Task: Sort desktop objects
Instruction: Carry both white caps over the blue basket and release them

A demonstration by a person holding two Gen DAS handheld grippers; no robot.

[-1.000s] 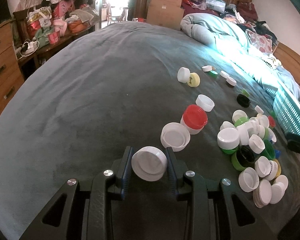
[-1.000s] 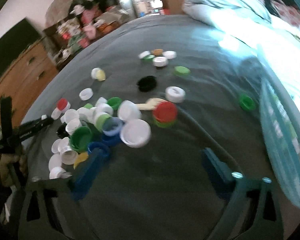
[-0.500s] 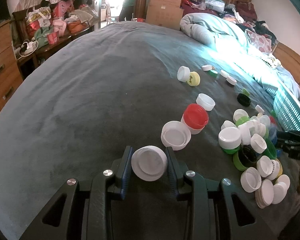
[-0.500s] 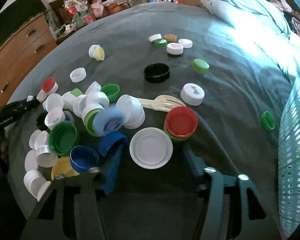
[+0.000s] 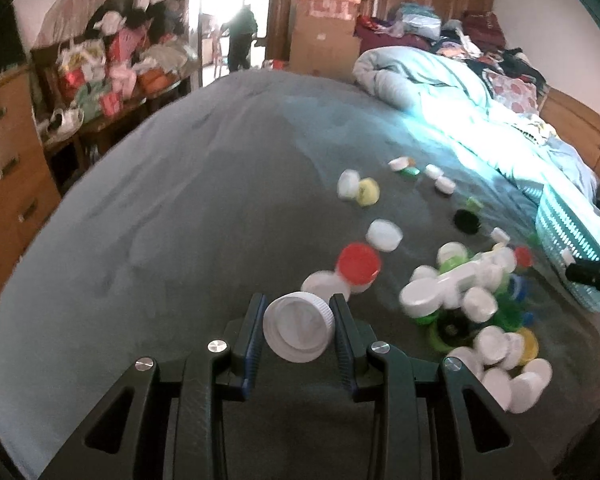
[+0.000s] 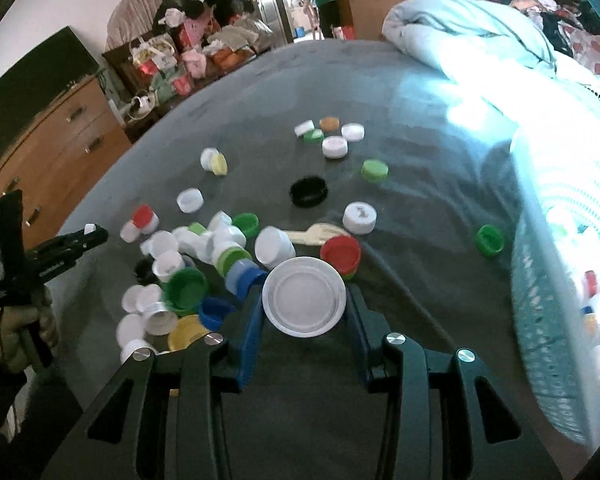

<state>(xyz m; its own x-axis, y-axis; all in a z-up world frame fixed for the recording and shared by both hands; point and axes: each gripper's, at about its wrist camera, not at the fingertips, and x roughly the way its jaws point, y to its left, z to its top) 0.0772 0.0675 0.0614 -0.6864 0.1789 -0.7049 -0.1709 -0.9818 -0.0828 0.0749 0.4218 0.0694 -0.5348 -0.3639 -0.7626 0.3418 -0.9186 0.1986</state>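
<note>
Both grippers have risen from the bed (image 6: pixel 420 128). Within the last second the right gripper (image 6: pixel 304 312) narrowed its jaws onto a wide white lid (image 6: pixel 304 297), now pinched edge to edge above the cap pile (image 6: pixel 188 272). Jaws of the left gripper (image 5: pixel 299 328) stay clamped on a ribbed white cap (image 5: pixel 299 327).

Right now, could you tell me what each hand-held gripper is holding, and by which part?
The left hand-held gripper clamps a ribbed white cap across its rim; the right hand-held gripper clamps a flat white lid by opposite edges.
</note>
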